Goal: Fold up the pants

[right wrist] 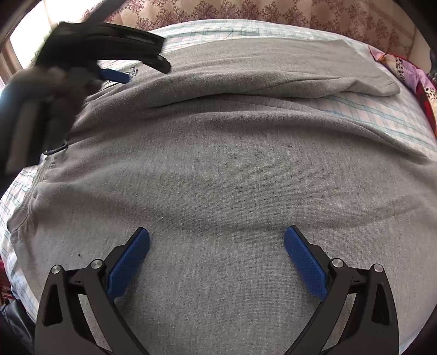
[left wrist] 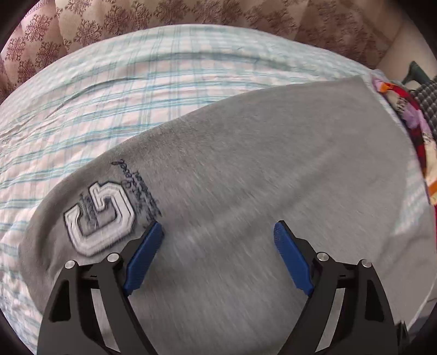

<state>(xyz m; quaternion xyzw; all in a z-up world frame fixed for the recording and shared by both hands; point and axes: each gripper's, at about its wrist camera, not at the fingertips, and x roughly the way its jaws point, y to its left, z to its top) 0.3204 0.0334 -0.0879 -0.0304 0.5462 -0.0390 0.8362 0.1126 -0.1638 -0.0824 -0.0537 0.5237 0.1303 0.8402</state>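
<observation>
Grey sweatpants [left wrist: 259, 169] lie spread on a bed, with a white embroidered logo [left wrist: 99, 215] near the waist end. My left gripper [left wrist: 218, 232] hovers over the grey cloth just right of the logo, its blue pads [left wrist: 142, 259] wide apart and nothing between them. In the right wrist view the pants [right wrist: 218, 177] fill the picture, one leg lying folded across the far side [right wrist: 300, 79]. My right gripper [right wrist: 217, 237] is open above the near leg. The left gripper [right wrist: 114, 68] shows blurred at the upper left, held by a gloved hand [right wrist: 41, 109].
The bed carries a white sheet with blue-green checks [left wrist: 109, 90]. A brown patterned curtain or headboard [left wrist: 164, 13] runs along the far side. A colourful red and purple quilt [left wrist: 415, 128] lies bunched at the right edge of the bed.
</observation>
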